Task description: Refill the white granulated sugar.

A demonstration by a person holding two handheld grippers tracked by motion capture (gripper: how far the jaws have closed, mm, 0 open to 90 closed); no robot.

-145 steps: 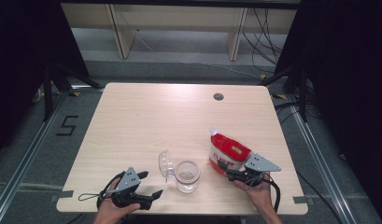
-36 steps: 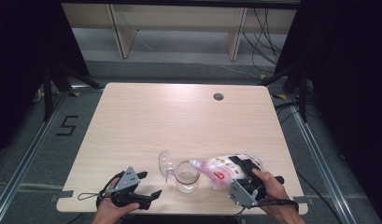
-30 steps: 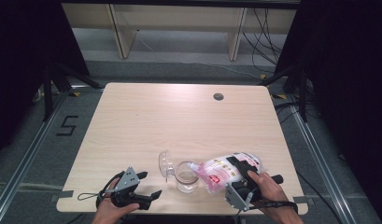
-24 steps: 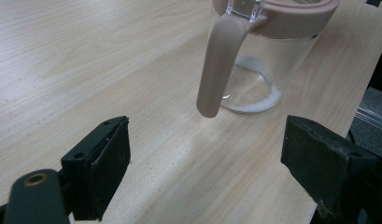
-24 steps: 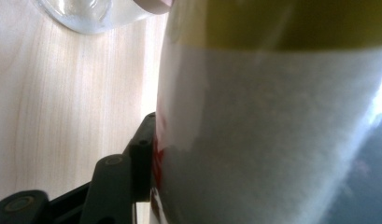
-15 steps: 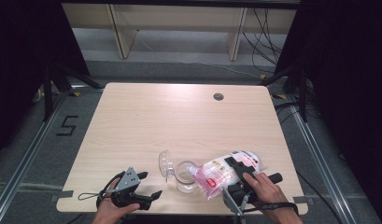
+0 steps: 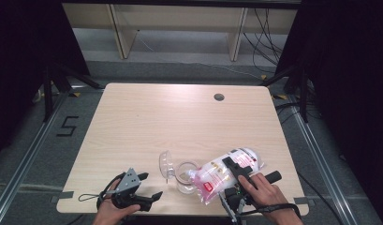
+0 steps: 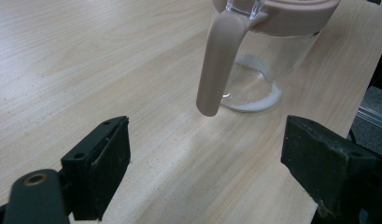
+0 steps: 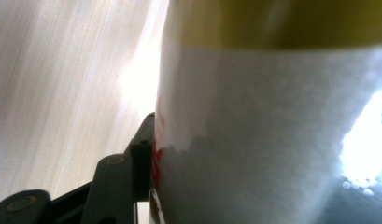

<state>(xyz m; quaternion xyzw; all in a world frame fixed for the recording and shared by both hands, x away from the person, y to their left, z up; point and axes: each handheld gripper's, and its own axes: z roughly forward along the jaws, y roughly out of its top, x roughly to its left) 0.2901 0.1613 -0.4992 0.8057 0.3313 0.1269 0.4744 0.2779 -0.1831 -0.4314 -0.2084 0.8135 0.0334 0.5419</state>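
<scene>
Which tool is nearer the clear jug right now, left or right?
Right. The right tool holds the bag tipped with its corner at the clear jug. The left tool sits open on the table, a gap short of the jug's handle.

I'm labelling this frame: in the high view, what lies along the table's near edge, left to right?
Left gripper → clear lid → glass jar → tilted bag → right hand.

Right gripper view: white plastic bag with red print sits blurred against the lens and hides the right-hand jaw. Left gripper view: clear glass jug with beige plastic handle is cut off by top edge; rim and lid not readable.
</scene>
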